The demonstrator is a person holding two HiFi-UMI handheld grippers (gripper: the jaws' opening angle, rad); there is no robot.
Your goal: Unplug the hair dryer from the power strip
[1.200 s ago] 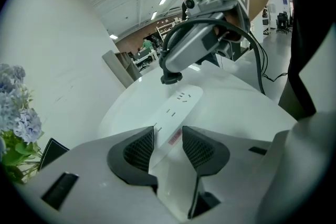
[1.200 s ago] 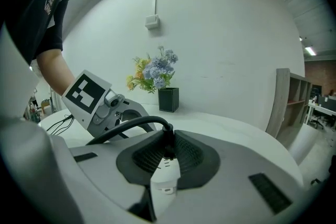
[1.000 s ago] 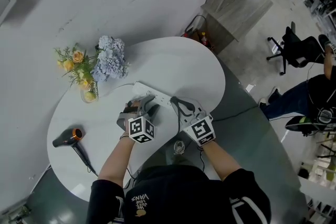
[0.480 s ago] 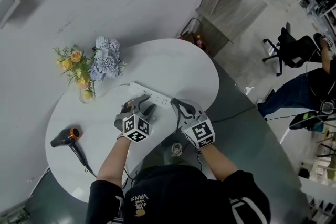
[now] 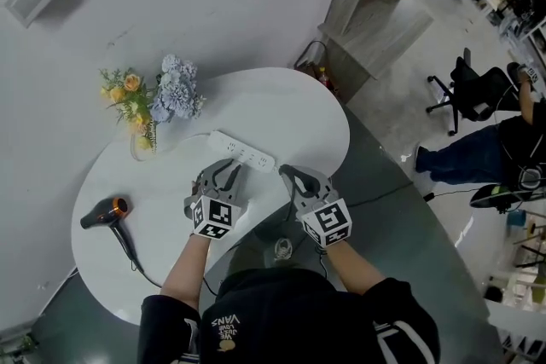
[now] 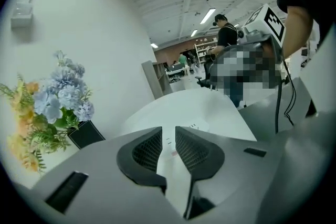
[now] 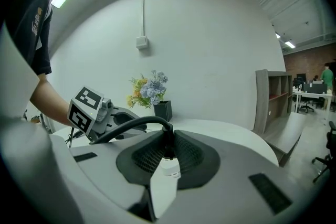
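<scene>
While the right gripper (image 7: 166, 153) has its jaws pinched shut on the black plug (image 7: 167, 143), the cord (image 7: 131, 125) arches out of the top of the grip. From there it runs off to the left of those jaws, toward the left gripper (image 6: 167, 138). The plug's stem runs across the pads, cord end uppermost in the right gripper view. A small white part shows just under it, and I cannot tell what that is.

The left gripper's jaws have just been closing and stand at a narrow gap with nothing between the pads. The white power strip (image 5: 243, 152) lies on the table (image 5: 290, 111) just ahead of and below their tips, seen through the gap. Its long axis runs crosswise in front of both pairs of jaws.

The hair dryer (image 5: 104, 215) lies flat, well off to the left of the left jaws. Its barrel slants with the orange end toward them, and its handle trails back toward the person.
</scene>
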